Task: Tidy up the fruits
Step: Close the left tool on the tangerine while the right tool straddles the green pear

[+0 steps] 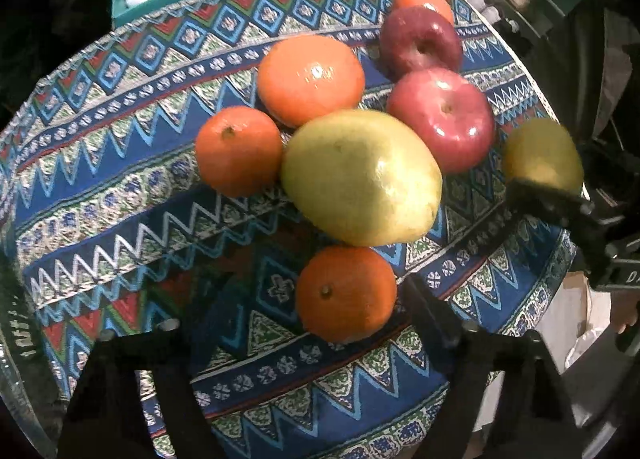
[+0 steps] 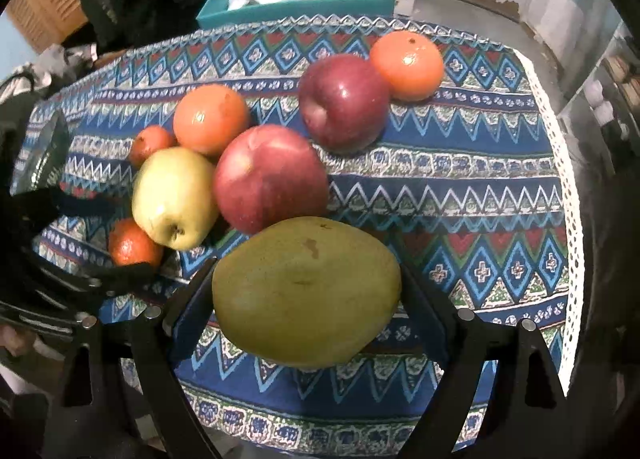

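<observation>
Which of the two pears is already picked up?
The greener pear, clamped between the right tool fingers and off the cloth. The yellower pear lies on the tablecloth against a red apple.

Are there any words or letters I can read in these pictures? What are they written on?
"DA": white letters on the black body of the right hand-held gripper, cut off by the edge of the picture.
White marks on the table edge: too blurred to read.
The tablecloth: only patterns, no words.
</observation>
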Demonstrator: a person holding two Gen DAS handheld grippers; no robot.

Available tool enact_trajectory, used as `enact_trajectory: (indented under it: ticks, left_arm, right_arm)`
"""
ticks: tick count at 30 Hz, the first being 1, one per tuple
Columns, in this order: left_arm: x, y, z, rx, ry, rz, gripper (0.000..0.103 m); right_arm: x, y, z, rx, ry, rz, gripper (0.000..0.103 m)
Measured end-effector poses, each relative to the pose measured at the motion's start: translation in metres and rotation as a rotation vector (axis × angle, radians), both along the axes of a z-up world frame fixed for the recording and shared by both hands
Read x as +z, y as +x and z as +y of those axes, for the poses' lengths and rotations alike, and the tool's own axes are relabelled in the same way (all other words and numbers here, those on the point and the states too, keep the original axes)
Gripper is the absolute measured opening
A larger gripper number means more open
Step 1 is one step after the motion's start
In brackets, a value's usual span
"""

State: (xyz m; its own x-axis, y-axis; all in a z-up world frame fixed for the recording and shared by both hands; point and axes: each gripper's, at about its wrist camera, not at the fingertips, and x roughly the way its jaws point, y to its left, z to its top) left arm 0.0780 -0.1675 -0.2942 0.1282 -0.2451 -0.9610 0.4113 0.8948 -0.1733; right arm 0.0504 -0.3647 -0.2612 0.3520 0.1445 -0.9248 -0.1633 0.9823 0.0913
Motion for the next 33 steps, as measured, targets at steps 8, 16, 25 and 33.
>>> enact_trajectory:
  ticks: [8,16,25,33]
  left_arm:
    - [-0.001,-0.004,-0.009,-0.022,-0.047,0.014,0.049]
    - [0.006,-0.012,-0.012,-0.031,-0.030,-0.040,0.047]
    - [0.029,-0.012,0.012,-0.003,-0.019,-0.101,0.047]
    - [0.014,-0.010,0.026,0.039,0.000,-0.067,0.047]
  right_arm:
    - [0.003,0.003,0.004,0.002,-0.002,-0.021,0.087]
    - [0.009,0.002,0.010,0.020,-0.021,-0.054,0.087]
    - [0.032,0.004,0.008,0.000,0.000,-0.112,0.032]
    - [0.011,0.011,-0.004,-0.052,0.044,-0.004,0.036]
